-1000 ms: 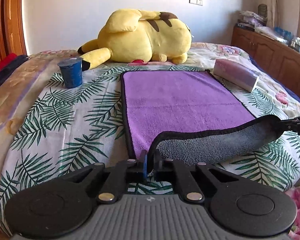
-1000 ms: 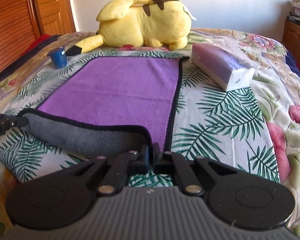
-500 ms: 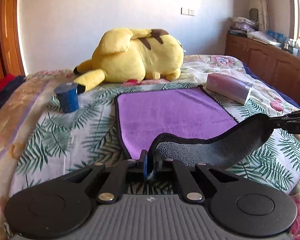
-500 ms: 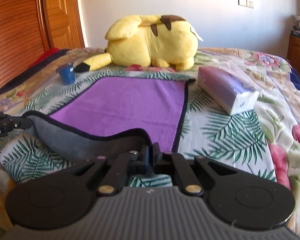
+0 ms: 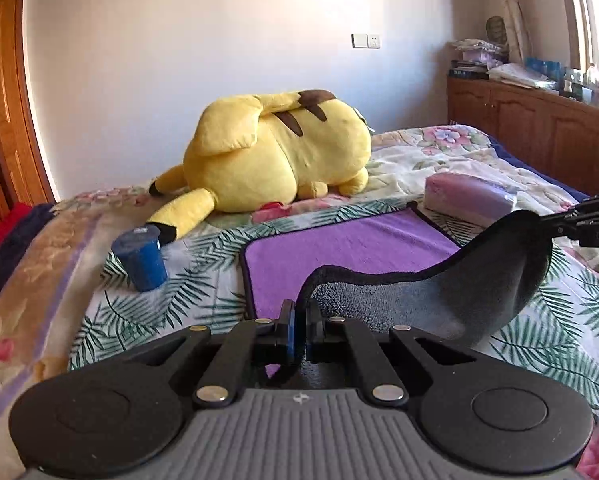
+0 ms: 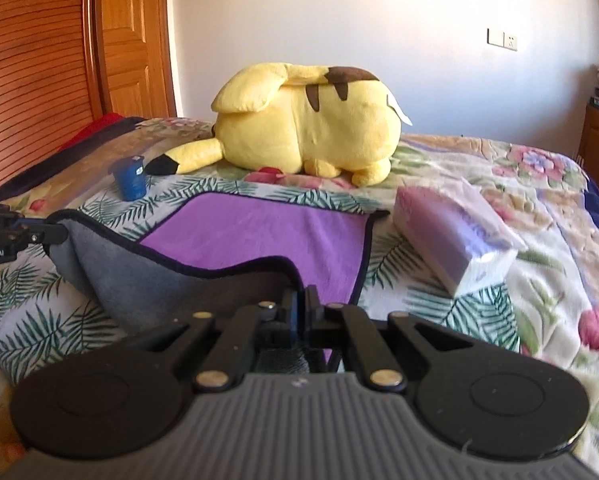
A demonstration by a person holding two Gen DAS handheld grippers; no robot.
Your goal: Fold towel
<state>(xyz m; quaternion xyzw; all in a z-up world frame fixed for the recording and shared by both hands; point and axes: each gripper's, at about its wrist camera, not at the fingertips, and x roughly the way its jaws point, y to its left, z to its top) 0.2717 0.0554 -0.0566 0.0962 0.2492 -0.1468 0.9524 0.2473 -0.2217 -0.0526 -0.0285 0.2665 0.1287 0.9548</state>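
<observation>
Bright daylight, fisheye-bent edges, slight blur

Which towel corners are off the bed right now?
The two near corners of the purple towel, pinched by the left tongs and right tongs; the far corners lie flat.

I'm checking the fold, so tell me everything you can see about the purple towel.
The towel is plush, purple on top, grey underneath, with dark piping. Its far part lies flat on the leaf-print bedspread. Its near edge is lifted and sagging, grey side showing, one corner pinched in the left gripper, the other in the right gripper.
</observation>
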